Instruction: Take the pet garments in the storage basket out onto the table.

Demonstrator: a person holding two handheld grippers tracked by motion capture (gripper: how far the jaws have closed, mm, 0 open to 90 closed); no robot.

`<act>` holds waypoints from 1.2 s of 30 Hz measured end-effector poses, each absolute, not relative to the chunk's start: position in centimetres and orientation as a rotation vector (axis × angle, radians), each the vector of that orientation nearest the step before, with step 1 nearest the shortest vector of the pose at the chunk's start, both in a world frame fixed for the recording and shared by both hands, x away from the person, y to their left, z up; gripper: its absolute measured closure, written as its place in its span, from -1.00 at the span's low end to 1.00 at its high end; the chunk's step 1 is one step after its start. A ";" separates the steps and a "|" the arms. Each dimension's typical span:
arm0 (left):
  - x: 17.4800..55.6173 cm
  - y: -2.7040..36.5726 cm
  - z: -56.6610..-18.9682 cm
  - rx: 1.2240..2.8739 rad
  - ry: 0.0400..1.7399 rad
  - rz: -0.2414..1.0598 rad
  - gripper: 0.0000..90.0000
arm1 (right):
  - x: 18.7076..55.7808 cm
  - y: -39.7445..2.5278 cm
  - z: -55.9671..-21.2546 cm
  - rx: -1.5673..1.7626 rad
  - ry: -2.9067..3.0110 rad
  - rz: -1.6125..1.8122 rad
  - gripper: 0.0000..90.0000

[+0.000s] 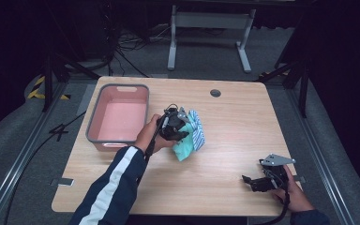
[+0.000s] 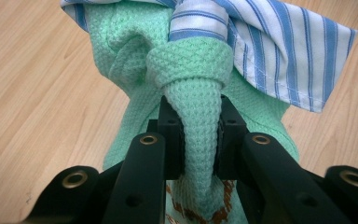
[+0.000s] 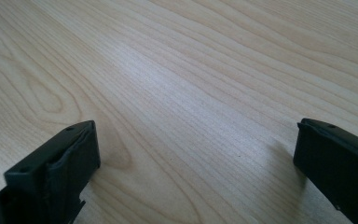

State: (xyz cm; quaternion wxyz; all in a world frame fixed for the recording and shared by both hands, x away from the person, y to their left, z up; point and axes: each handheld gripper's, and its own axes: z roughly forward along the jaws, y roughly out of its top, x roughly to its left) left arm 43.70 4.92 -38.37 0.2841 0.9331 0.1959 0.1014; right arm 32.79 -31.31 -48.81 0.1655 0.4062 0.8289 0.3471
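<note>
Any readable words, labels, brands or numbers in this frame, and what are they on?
None can be read.
The green cloth clamped in the left gripper carries a brown pattern at its lower edge, cut off and not legible as text.
The pink bin and table show no markings.

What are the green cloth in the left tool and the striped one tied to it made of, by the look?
Green cloth: a thick, soft waffle-textured fabric, probably cotton or microfibre, judging by its raised grid of small bumps and matte surface. Striped cloth: a thinner, smooth woven fabric, likely cotton, with blue and white stripes and a stitched hem along its edge.
</note>
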 end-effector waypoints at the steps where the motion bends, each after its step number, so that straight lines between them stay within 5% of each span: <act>1: 43.7 4.7 -38.6 2.506 0.515 0.270 0.71 | 32.8 -31.3 -48.8 1.157 2.361 0.989 -0.99; 17: 42.9 2.4 -41.5 2.573 0.484 0.214 0.63 | 32.8 -31.3 -48.8 1.158 2.361 0.989 -0.99; 36: 42.7 1.7 -42.7 2.613 0.527 0.239 -0.03 | 32.8 -31.3 -48.8 1.157 2.361 0.989 -0.99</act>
